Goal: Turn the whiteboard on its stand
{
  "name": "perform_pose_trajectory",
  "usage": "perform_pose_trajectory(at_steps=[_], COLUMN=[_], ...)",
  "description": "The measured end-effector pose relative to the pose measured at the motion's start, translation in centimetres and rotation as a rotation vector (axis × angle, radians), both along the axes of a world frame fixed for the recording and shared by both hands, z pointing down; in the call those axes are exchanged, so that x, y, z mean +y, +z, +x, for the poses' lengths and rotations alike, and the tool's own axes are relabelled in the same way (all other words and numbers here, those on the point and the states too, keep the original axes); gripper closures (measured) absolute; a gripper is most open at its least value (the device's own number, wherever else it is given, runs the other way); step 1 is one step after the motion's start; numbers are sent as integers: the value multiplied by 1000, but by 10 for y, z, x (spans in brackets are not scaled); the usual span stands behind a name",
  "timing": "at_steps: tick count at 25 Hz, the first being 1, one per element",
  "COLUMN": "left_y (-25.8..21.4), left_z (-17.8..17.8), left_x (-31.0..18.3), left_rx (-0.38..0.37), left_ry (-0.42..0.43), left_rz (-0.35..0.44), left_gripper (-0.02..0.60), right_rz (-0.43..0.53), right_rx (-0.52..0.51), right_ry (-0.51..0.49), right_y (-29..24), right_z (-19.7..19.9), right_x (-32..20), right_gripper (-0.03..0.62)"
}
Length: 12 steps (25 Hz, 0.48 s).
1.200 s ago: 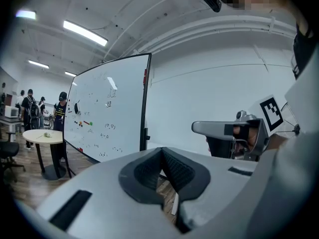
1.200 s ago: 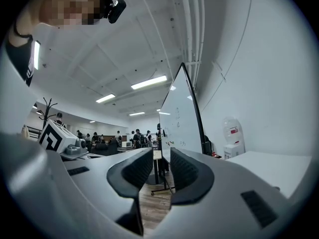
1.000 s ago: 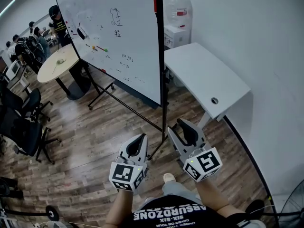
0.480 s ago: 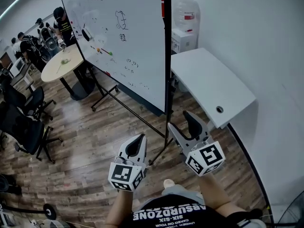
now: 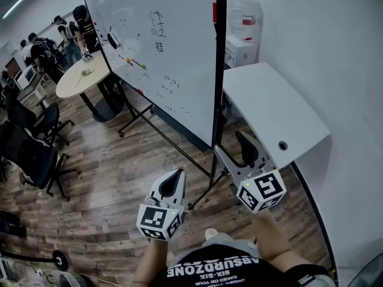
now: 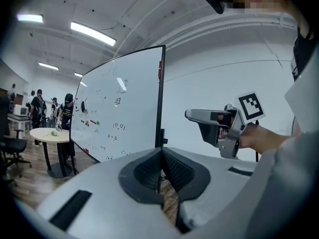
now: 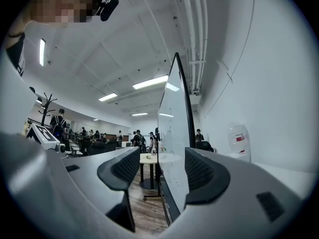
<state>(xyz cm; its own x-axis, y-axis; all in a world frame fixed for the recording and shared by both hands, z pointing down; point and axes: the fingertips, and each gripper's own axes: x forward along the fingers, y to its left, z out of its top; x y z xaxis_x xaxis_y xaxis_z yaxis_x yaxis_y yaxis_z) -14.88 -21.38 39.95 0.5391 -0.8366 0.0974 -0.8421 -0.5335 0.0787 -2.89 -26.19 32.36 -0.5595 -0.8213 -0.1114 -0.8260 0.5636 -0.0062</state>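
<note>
The whiteboard (image 5: pixel 161 46) stands upright on its black wheeled stand, marked with writing and magnets, its black side frame (image 5: pixel 218 70) nearest me. My right gripper (image 5: pixel 237 154) hovers just right of the stand's pole (image 5: pixel 215 154), clear of it. Its jaws are opening and nothing lies between them. In the right gripper view (image 7: pixel 162 158) the board's edge (image 7: pixel 183 128) shows beyond the gap. My left gripper (image 5: pixel 178 177) is lower, left of the pole, with its pads shut together (image 6: pixel 162 156) on nothing.
A white desk (image 5: pixel 269 106) sits against the wall right of the board, with a water bottle (image 5: pixel 242 17) on a box behind it. A round table (image 5: pixel 84 76), black office chairs (image 5: pixel 30 154) and several people (image 5: pixel 45 52) are at the left. The stand's foot bar (image 5: pixel 170 141) crosses the wooden floor.
My right gripper's jaws have spread wider and it has risen slightly beside the pole. The head view has drifted, so the board sits further right. My left gripper has hardly moved.
</note>
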Motion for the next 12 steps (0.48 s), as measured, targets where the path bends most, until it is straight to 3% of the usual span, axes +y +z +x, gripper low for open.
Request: perform_pose_trajectory(at_steps=[12], left_y=[10], left_z=[8], left_x=[-39], left_rx=[-7], left_ry=[-47], left_rz=[-21], left_gripper=[577], right_rz=[-26], right_rx=[16], right_ry=[-7], right_y=[10], right_z=[14], right_x=[-71], right_gripper=[327])
